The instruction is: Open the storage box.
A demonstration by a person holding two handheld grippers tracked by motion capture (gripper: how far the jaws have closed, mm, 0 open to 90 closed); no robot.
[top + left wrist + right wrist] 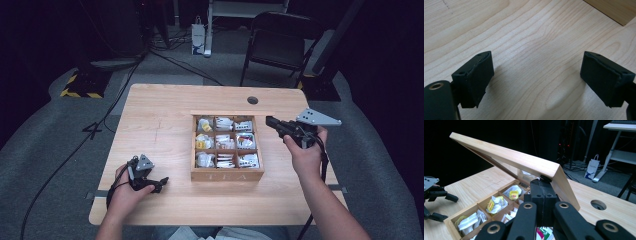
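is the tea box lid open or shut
Open. In the right gripper view the lid is tilted up above the tea box, baring its tea bags, with the shut right gripper under its edge.

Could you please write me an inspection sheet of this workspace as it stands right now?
Surface: light wooden table, with a round cable hole near the far edge.
Job's things: wooden tea box, nine compartments holding tea bags; its lid is raised and tilted in the right gripper view.
Clutter: nothing seen on the table beside the box.
Grippers: left gripper open, nothing between its jaws, low over bare table; right gripper shut, its tips against the lid's underside at a corner.
Cables: black cables run across the floor; one trails from each gripper.
Surroundings: dark room, grey carpet, folding chair, white paper bag.
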